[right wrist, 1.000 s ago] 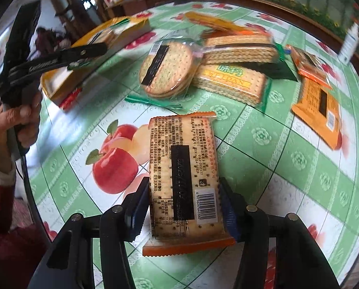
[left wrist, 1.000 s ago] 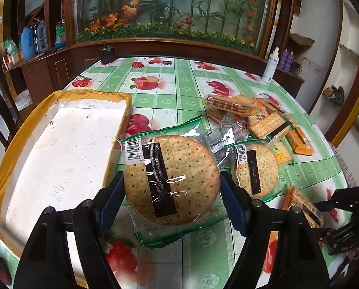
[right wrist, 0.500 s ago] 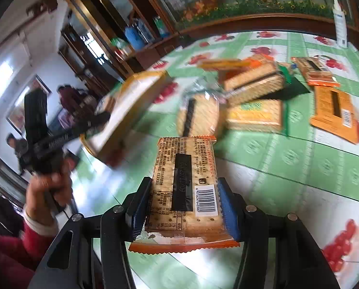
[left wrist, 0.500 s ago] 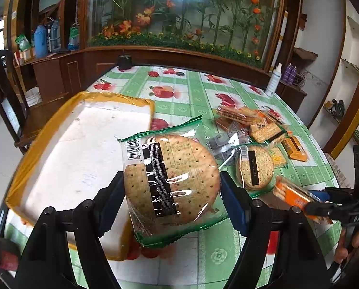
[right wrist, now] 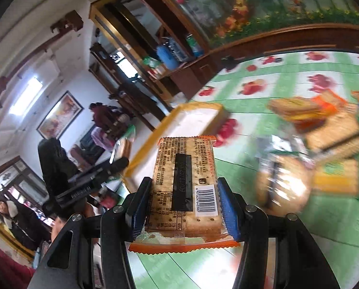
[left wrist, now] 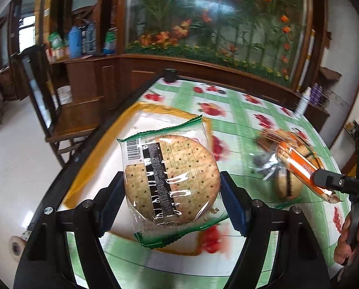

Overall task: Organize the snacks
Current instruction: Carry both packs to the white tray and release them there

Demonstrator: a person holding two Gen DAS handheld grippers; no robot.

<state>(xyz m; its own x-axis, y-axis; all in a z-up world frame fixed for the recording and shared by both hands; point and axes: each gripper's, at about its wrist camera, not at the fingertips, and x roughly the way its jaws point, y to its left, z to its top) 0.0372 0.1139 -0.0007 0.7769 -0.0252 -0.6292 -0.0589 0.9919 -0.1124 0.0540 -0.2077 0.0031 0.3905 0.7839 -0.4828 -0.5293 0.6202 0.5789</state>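
My left gripper [left wrist: 172,197] is shut on a round cracker pack [left wrist: 171,178] with green-edged clear wrap, held in the air above the yellow-rimmed white box [left wrist: 145,122]. My right gripper [right wrist: 183,207] is shut on a rectangular cracker pack [right wrist: 184,185] with orange edges, held above the table near the same box [right wrist: 193,118]. The right gripper with its orange pack [left wrist: 304,168] shows at the right of the left wrist view. The left gripper [right wrist: 95,175] shows at the left of the right wrist view.
Several more snack packs [right wrist: 323,139] lie in a blurred pile on the green fruit-print tablecloth [left wrist: 239,125]. A white bottle [left wrist: 303,102] stands at the table's far edge. A wooden cabinet and flower mural stand behind. People [right wrist: 102,118] are in the room beyond.
Both grippers have risen with their packs and swung left toward the box. The table and snack pile now look farther away and blurred.
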